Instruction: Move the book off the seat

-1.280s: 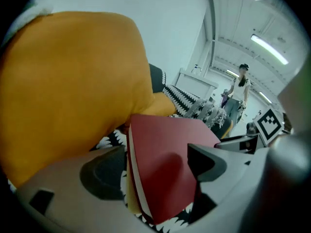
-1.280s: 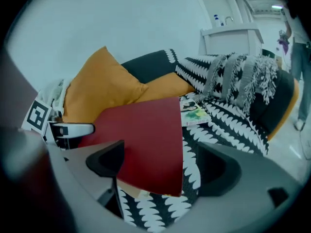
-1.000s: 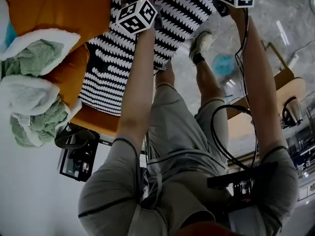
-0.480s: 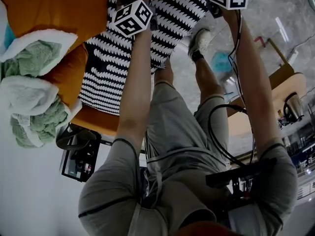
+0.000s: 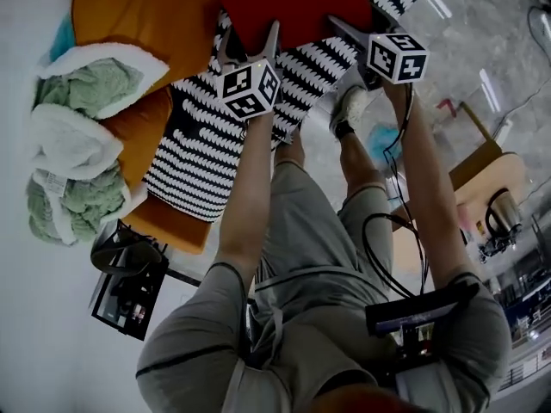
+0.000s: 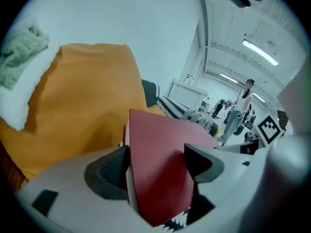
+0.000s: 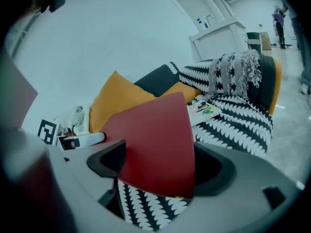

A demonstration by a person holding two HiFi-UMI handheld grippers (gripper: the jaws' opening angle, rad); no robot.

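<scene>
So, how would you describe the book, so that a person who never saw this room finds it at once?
Find the seat draped with a black-and-white patterned throw, beside the orange cushions. Just above that throw, the left gripper and the right gripper clamp a flat book between them. It is the only plain dark-red thing there, with no pattern.

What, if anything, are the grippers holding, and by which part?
The red book: left gripper clamps its near left corner, right gripper its near right corner.
</scene>
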